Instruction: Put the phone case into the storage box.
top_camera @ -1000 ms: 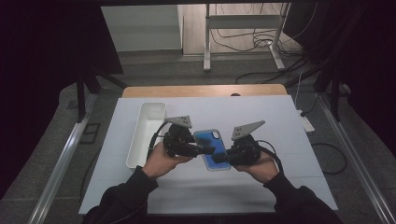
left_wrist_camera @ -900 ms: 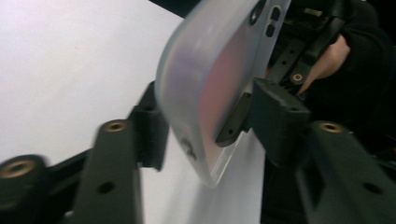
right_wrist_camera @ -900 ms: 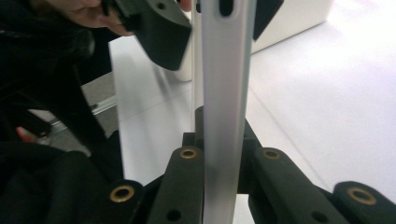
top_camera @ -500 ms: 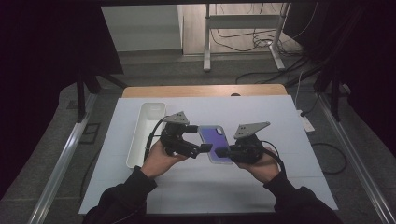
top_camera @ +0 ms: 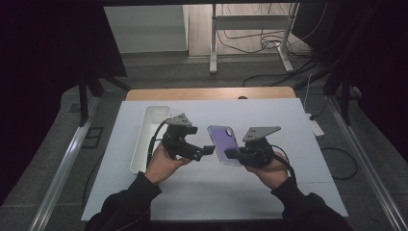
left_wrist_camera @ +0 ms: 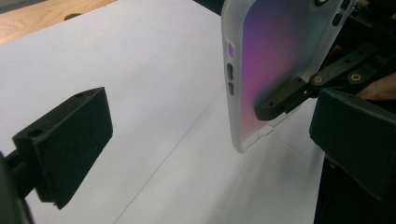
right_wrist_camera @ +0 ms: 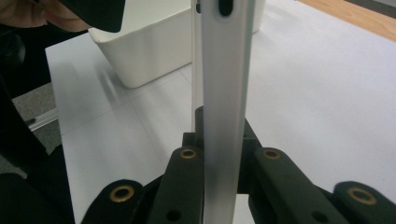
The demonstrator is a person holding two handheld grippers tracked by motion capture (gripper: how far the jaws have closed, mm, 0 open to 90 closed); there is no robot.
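Case position: the purple phone case is being held clear above the middle of the bench, nearer its front edge.
Right tool: the right tool is pinching the case's lower end, jaws pressed on both faces.
Left tool: the left tool is standing spread and empty, just beside the case's left edge.
Long axis: running away from the person, toward the far edge.
Room: the white tray is lying toward the left edge; bare bench is lying right and front.

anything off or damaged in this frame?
Nothing looks damaged or spilled. The right gripper pinches the purple phone case by its edge, lifted clear of the table; the left gripper is open beside it. The white tray sits square.
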